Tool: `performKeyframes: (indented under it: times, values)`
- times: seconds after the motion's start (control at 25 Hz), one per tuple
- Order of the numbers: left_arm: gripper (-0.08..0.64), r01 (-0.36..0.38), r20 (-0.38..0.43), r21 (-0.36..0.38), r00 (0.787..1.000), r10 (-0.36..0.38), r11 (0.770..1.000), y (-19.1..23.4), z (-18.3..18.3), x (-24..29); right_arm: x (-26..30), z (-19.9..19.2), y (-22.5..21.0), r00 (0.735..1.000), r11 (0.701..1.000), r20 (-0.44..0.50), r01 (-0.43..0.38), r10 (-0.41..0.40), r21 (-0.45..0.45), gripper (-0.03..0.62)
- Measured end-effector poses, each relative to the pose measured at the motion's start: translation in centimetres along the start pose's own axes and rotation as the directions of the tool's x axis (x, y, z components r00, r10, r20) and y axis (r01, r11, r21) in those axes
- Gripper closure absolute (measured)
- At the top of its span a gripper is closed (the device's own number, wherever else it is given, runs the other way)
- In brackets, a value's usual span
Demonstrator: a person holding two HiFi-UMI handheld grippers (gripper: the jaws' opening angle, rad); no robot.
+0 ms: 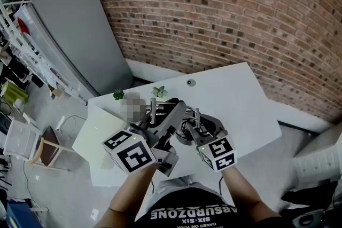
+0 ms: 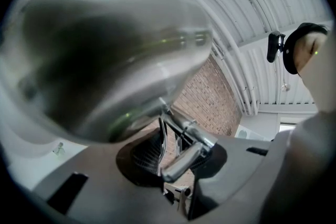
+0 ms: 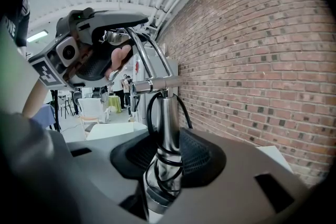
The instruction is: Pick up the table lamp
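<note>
Past the reach and into the grasp, judging by how things lie. Holding the table lamp [image 3: 157, 83] with 2 tongs at once, above the near part of the white surface [image 1: 243, 99] and close in front of the person's chest.

On the left: left tongs [image 2: 177, 161] drawn in to a narrow gap and pressed from both sides on a thin chrome rod [image 2: 190, 150], just under the big shiny shade [image 2: 105, 44] that fills most of the left gripper view. Nothing else between the jaws.

On the right: right tongs [image 3: 164, 168] closed to a middling gap round the upright chrome stem [image 3: 167, 134], gripping it low down, with a black cable [image 3: 151, 113] looping beside the stem and winding about it inside the grip.

Done, then: both grips made, 1 high near the shade and 1 low on the stem. Not possible to tell whether the foot of the lamp stands on the surface or hangs clear of it; hidden in the head view behind the tongs and their marker cubes, and absent from both gripper views.

Left to do, most likely: raising the lamp clear of the surface with both grips level, minding the jointed arm and the loose cable
</note>
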State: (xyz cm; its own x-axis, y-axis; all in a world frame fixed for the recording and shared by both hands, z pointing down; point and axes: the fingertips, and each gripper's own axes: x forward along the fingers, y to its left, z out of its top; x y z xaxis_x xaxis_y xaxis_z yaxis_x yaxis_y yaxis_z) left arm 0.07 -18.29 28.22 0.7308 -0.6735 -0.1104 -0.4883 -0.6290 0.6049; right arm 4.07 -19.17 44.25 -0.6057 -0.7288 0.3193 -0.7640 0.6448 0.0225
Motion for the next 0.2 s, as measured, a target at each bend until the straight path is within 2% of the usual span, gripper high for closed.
performKeyframes:
  times: [0.2]
  values:
    - [0.463,-0.001,-0.005,-0.003,1.000,0.001,1.000,0.24,-0.12,-0.53,0.12,-0.20,0.53,1.000,1.000,0.000,0.004,-0.004,0.000,0.466]
